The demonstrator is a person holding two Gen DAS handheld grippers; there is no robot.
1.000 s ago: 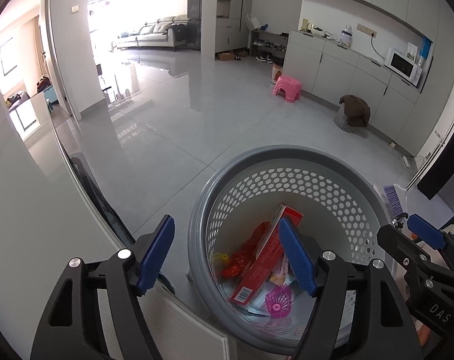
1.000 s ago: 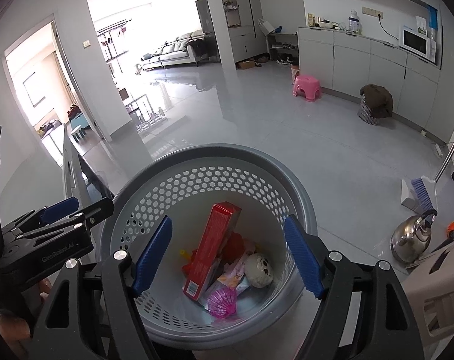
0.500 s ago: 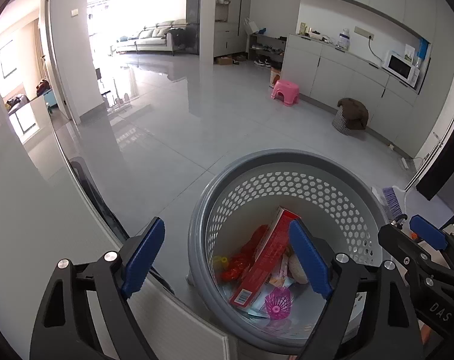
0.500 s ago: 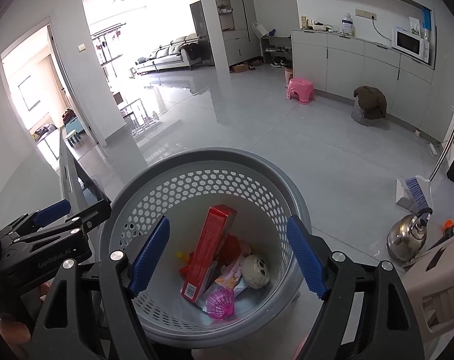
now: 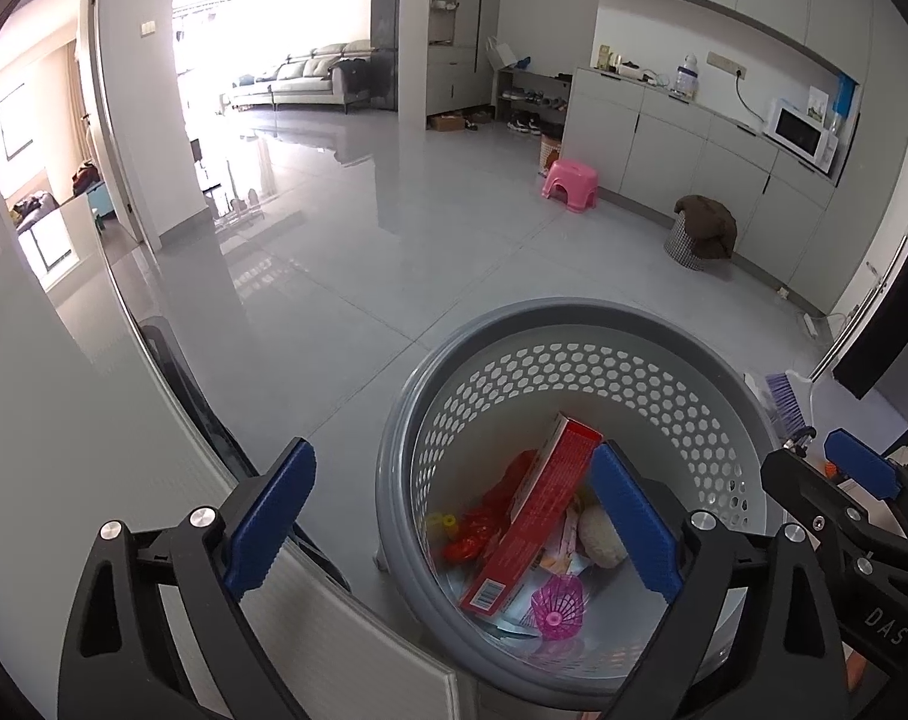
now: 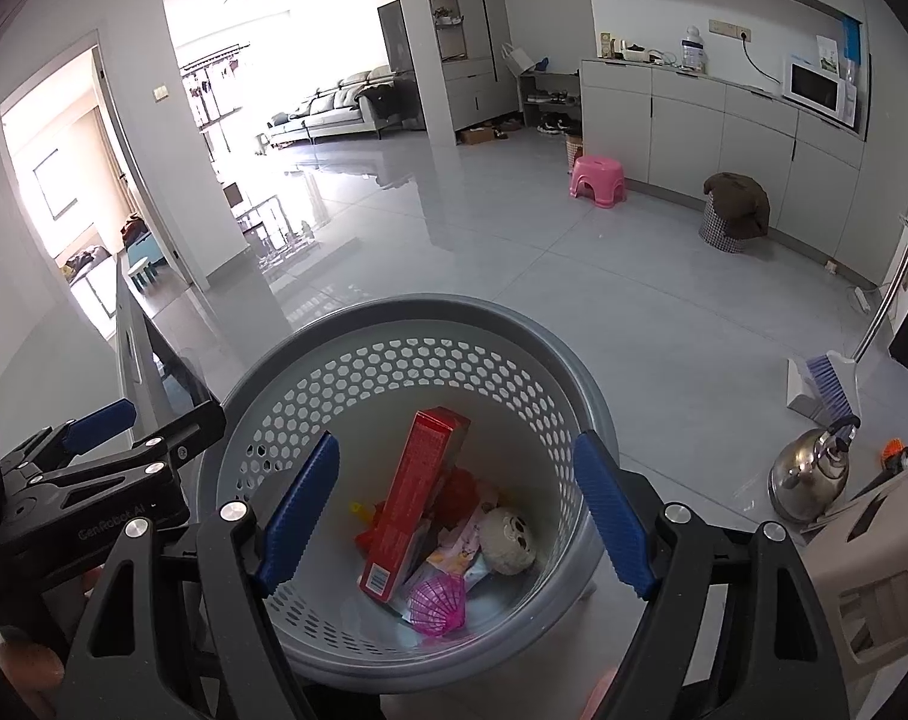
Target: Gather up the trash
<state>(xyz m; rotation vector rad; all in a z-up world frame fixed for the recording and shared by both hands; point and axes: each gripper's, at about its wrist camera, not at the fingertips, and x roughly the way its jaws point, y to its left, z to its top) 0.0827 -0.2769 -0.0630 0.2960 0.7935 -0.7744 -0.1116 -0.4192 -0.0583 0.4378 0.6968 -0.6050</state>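
Trash (image 6: 415, 516) fills basket (image 6: 406, 315) — lower pieces hidden under red box (image 5: 529, 519).

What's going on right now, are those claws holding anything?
Left gripper opening, nothing between its jaws. Right gripper open, empty. Red box and other trash lie in the grey basket. Nothing in the way.

A lived-in home: sofa (image 6: 340, 105), microwave (image 6: 817, 87) on cabinets, shoe rack (image 6: 547, 99), pink stool (image 6: 598, 180), tiled floor.
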